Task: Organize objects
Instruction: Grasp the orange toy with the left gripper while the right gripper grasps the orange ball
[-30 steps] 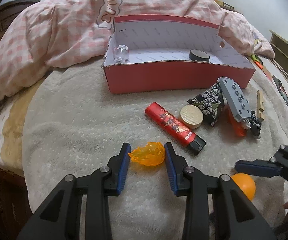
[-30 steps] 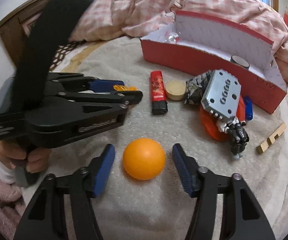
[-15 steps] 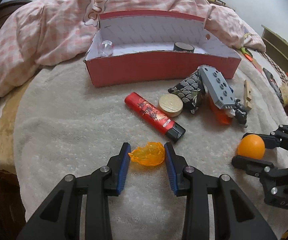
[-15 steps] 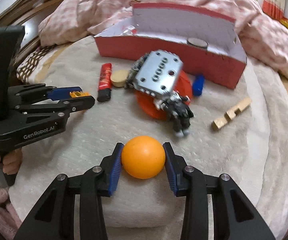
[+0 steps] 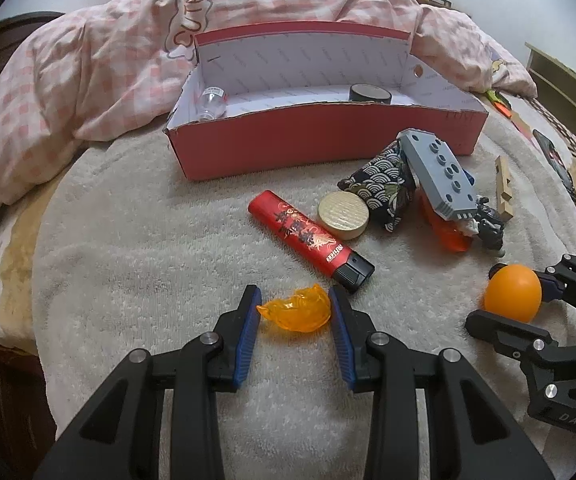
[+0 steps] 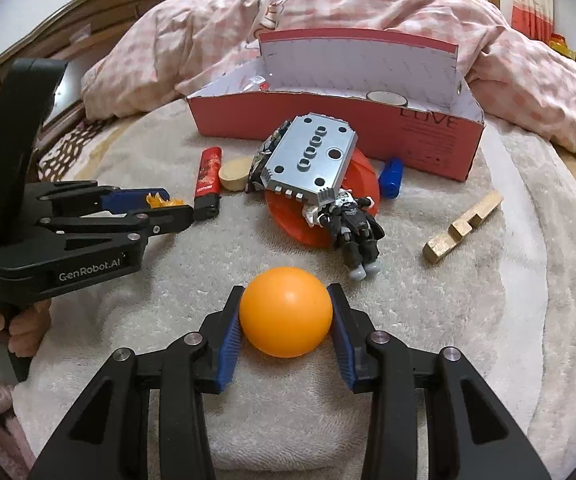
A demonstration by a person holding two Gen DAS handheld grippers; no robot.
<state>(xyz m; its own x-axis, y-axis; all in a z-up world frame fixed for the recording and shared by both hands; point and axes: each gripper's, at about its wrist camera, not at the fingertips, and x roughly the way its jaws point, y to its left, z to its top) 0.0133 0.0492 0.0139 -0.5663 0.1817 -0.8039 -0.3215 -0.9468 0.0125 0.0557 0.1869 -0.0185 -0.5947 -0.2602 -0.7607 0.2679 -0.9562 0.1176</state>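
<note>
From the left wrist camera, the left tool (image 5: 294, 312) pinches a translucent orange piece (image 5: 296, 314) between its blue pads, well in front of the red box (image 5: 328, 140) that stands open on the bed's beige blanket (image 5: 147, 248). Inside the box this view shows a clear little bottle (image 5: 211, 102) at its left end and a black tape roll (image 5: 370, 93) toward its right. Between the box and the tool lie a red lighter (image 5: 308, 240), a round wooden lid (image 5: 343, 215), a patterned cloth pouch (image 5: 384, 186) and a grey studded block (image 5: 438, 178). Far right of the box's front, the right tool holds an orange ball (image 5: 512, 293), seen side-on.

From the right wrist camera, the right tool (image 6: 285, 318) has just been closing and its pads now press both sides of the orange ball (image 6: 285, 312), in front of the box (image 6: 340, 136). This view alone shows a blue object (image 6: 391, 172) just before the box's front wall, a round red-orange disc (image 6: 362, 174) under the grey block (image 6: 312, 160), and a dark toy figure (image 6: 354, 224) whole. A notched wooden piece (image 6: 462, 226) lies to the right. The left tool (image 6: 159, 206) appears at left, gripped by a hand (image 6: 11, 320), the orange piece only partly visible in it.
</note>
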